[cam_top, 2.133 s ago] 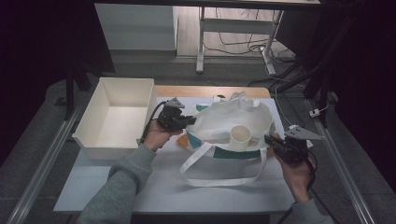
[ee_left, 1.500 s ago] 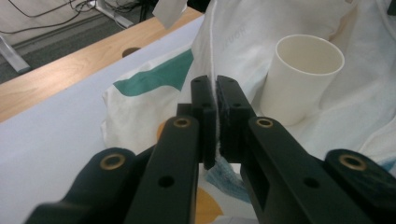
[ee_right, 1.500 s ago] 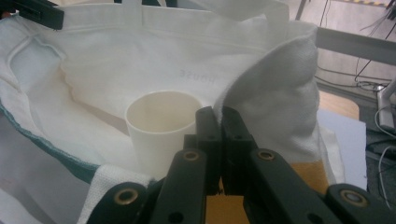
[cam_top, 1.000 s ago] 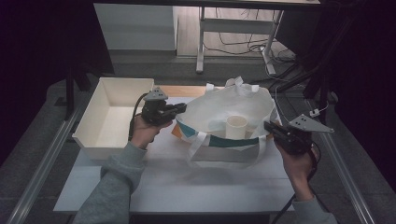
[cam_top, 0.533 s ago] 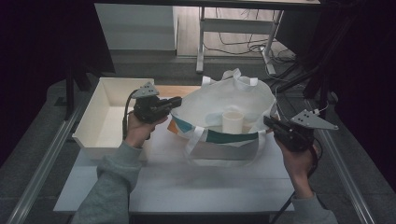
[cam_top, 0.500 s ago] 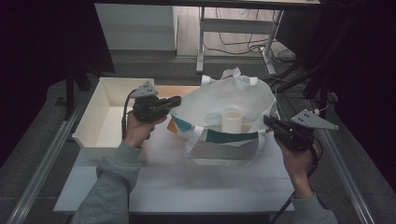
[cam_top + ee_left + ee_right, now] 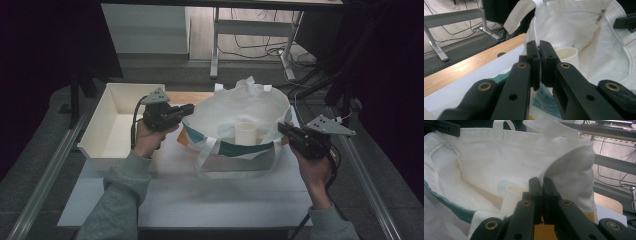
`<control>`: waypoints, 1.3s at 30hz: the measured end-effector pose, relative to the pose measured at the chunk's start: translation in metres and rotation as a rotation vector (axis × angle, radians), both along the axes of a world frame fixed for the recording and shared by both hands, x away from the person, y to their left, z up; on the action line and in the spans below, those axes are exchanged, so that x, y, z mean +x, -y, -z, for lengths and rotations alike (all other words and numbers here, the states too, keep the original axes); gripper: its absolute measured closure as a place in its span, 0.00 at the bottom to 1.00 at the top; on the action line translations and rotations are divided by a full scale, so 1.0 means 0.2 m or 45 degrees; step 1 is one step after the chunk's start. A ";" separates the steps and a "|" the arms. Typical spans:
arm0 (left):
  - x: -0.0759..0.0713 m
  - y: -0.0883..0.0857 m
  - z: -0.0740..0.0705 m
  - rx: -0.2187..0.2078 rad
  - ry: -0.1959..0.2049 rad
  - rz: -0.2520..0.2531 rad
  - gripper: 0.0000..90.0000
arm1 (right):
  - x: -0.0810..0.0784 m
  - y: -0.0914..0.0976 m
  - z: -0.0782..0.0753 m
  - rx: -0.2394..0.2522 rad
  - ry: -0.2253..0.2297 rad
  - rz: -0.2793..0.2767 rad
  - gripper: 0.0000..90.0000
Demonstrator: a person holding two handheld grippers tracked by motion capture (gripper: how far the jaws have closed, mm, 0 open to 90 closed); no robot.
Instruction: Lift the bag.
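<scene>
White tabletop (image 7: 200, 195) bears a tote bag (image 7: 235, 107); left gripper (image 7: 187, 109) and right gripper (image 7: 282, 128) each pinch its rim, cup (image 7: 246, 134) inside.

bag (image 7: 235, 107) now stands open and upright; two seconds ago it lay slumped and flat on the bench (image 7: 200, 195). its mouth is spread wide between left gripper (image 7: 187, 108) and right gripper (image 7: 281, 128), both higher and farther apart than then. cup (image 7: 246, 133) inside is upright and clearly seen, before half buried in cloth. front strap (image 7: 235, 172) no longer sprawls forward in a wide loop, it hangs close under the bag.
</scene>
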State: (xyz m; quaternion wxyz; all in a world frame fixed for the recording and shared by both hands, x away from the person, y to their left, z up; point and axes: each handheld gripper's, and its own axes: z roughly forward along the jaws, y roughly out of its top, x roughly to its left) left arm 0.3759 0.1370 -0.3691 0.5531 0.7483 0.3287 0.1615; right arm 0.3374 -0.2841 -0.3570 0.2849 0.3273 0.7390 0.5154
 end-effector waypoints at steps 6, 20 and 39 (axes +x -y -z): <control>-0.03 -0.03 -0.04 -0.017 0.040 -0.014 0.96 | -0.02 0.00 -0.03 0.007 0.033 0.004 0.97; -0.06 -0.03 -0.07 -0.028 0.065 -0.018 0.96 | -0.02 -0.02 -0.11 0.063 0.076 -0.023 0.97; 0.10 0.12 0.23 0.204 -0.134 -0.036 0.97 | 0.17 -0.02 0.25 -0.088 -0.164 0.046 0.97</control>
